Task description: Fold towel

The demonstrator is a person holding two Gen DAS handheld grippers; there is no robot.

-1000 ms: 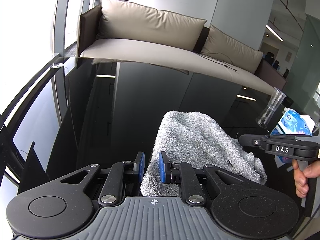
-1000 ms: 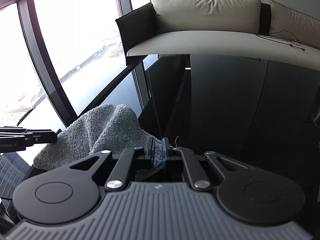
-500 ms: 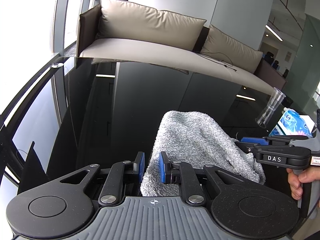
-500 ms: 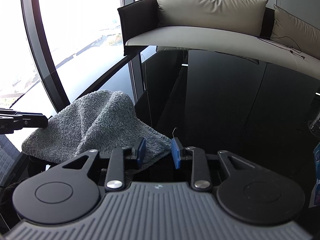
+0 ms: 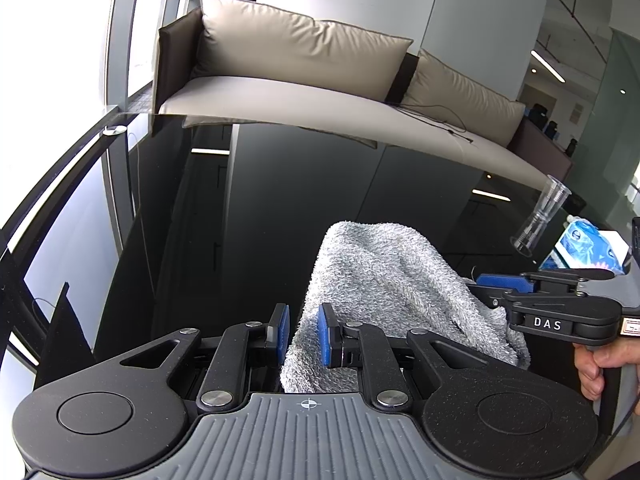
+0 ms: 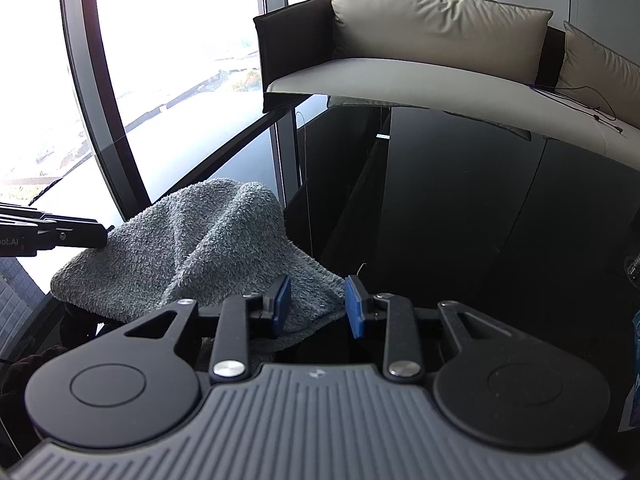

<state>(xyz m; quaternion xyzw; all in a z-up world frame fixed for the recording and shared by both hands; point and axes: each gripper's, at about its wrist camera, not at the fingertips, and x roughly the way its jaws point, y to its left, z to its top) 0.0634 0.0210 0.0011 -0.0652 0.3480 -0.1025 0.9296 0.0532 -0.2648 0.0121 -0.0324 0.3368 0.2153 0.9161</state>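
Note:
A grey terry towel (image 5: 392, 276) stands bunched in a tent shape on the glossy black table (image 5: 240, 220). My left gripper (image 5: 304, 332) is shut on the towel's near edge, which hangs between its blue pads. In the right wrist view the towel (image 6: 208, 248) lies to the left and one corner reaches between the blue pads of my right gripper (image 6: 318, 306). Those jaws are closing but stand apart, and neither pad presses the cloth. The left gripper's tip (image 6: 102, 236) touches the towel's far left side. The right gripper (image 5: 492, 288) shows at the towel's right side in the left wrist view.
A clear plastic cup (image 5: 540, 216) and a blue packet (image 5: 588, 242) sit at the table's right. A beige sofa (image 5: 320, 92) runs along the table's far side. Tall windows (image 6: 160, 60) border the left. A person's hand (image 5: 596, 364) grips the right handle.
The right gripper's jaws, shut on the towel's corner a second ago, opened and stay apart around it. The right gripper shifted closer to the towel. The left gripper kept still.

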